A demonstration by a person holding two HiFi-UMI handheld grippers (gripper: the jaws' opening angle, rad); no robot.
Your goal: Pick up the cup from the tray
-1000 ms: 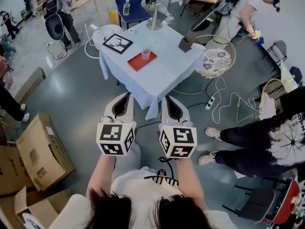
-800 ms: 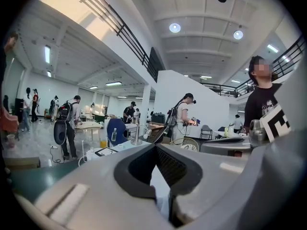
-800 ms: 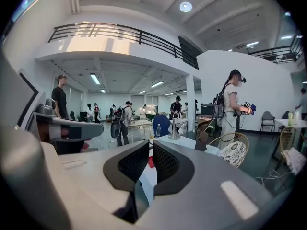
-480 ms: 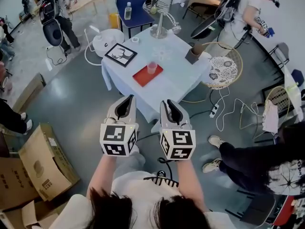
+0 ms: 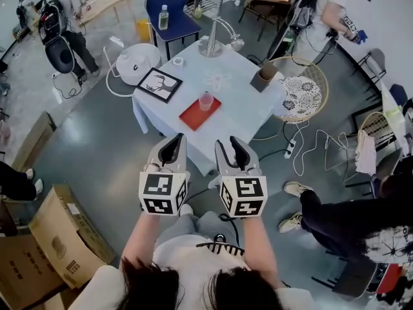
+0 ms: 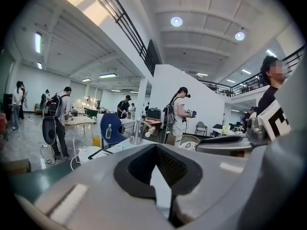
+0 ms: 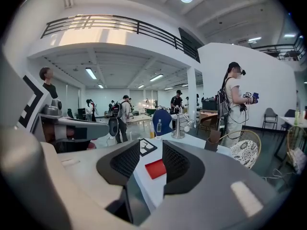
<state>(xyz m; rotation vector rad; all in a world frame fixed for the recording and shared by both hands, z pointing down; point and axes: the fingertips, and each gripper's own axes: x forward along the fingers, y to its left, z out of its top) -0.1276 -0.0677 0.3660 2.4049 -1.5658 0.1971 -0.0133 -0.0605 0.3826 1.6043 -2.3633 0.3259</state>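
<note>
A pale pink, see-through cup [image 5: 206, 101] stands on a red tray [image 5: 193, 117] in the middle of a table under a white cloth [image 5: 240, 112]. Both grippers hang in the air short of the table's near edge, side by side. My left gripper [image 5: 171, 147] [image 6: 154, 147] is shut, its pad tips touching, with nothing in it. My right gripper [image 5: 230, 147] [image 7: 151, 148] is open and empty; its jaws have just been opening. Between its pads, in the right gripper view, the red tray [image 7: 155, 168] shows far ahead, while the cup is hidden there.
On the table also stand a framed picture [image 5: 159, 84], a desk lamp [image 5: 216, 41] and a brown holder [image 5: 264, 76]. A wicker chair [image 5: 302, 86] is at its right, a blue chair [image 5: 169, 5] behind. Cardboard boxes [image 5: 58, 231] lie left, someone's legs [image 5: 335, 212] right.
Both grippers have come closer to the table, which now sits nearer in the head view. The right jaws have opened from shut. The left jaws look unchanged.
</note>
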